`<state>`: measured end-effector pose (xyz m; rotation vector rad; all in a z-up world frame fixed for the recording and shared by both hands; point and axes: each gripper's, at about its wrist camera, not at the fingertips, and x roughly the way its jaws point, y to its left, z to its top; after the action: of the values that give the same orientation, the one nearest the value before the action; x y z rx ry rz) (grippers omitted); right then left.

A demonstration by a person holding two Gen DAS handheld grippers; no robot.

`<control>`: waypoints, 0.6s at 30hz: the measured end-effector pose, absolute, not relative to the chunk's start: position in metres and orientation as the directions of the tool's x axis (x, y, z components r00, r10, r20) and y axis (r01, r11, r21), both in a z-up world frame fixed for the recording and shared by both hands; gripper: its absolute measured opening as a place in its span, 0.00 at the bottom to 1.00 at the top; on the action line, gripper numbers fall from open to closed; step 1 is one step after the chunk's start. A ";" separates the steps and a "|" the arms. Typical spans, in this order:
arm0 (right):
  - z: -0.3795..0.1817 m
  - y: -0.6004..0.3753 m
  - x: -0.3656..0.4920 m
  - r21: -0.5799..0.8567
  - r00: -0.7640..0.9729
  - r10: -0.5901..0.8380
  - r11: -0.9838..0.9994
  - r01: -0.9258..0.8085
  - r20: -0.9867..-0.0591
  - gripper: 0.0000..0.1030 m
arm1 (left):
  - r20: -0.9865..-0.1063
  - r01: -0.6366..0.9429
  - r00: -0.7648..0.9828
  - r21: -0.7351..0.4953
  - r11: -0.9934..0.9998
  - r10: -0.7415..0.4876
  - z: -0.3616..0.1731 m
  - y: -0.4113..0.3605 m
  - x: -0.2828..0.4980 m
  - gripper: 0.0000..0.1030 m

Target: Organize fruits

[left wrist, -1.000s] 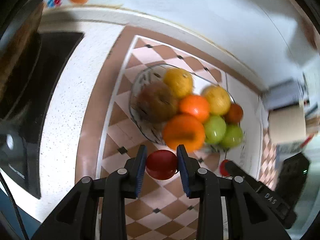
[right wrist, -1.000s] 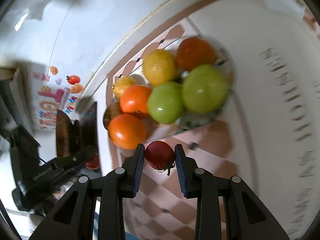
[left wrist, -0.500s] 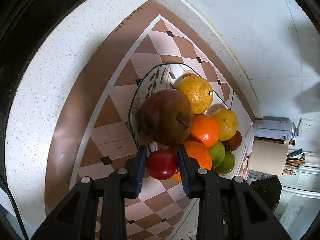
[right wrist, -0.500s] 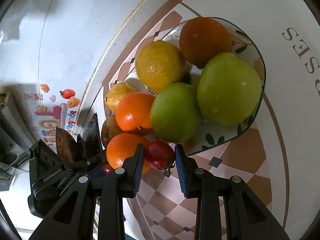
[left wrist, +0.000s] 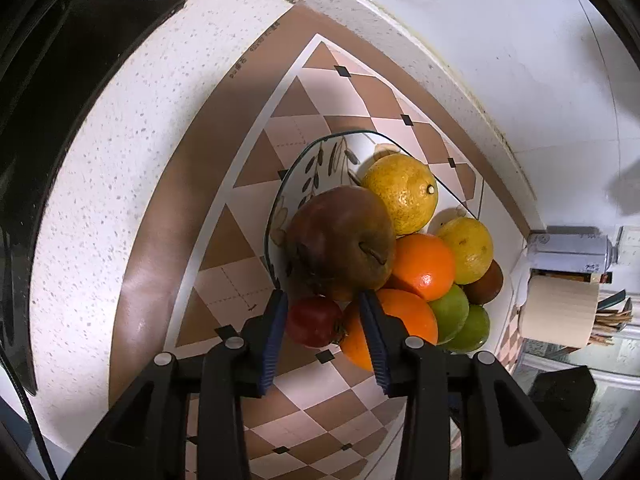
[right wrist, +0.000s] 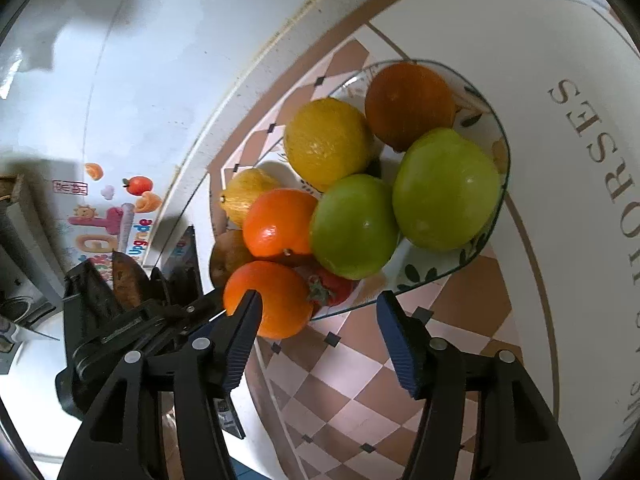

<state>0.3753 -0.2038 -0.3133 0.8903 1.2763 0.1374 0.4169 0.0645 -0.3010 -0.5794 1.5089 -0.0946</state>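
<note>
The left hand-held gripper (left wrist: 323, 312) has just been easing apart; a smooth, glossy red tomato (left wrist: 315, 321) sits between its ribbed blue pads (left wrist: 274, 332), the right pad clear of it. The right hand-held gripper (right wrist: 318, 320) has just been opening and stands released, its tomato (right wrist: 333, 287) resting at the edge of the leaf-patterned glass plate (right wrist: 420, 270) among round, dimpled citrus on the checkered tabletop (left wrist: 304, 380).
</note>
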 end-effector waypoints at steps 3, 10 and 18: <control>-0.298 -0.208 0.370 0.595 0.338 0.495 0.723 0.350 -0.801 0.69 | -0.921 -0.274 0.099 -0.389 0.880 -0.376 -0.294 0.064 0.416 0.34; -0.249 -0.196 0.354 0.217 0.349 0.134 0.954 0.209 -0.928 0.92 | -0.971 -0.132 0.200 -0.162 0.978 -0.134 -0.254 0.059 0.391 0.61; -0.211 -0.190 0.321 0.076 0.426 0.008 0.987 0.142 -0.905 0.93 | -0.950 -0.040 0.312 0.005 0.999 0.018 -0.214 0.045 0.349 0.89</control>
<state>0.3214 -0.1905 -0.2111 0.1486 1.1286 -0.0843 0.3488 0.0454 -0.2137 -0.0205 1.2529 0.0381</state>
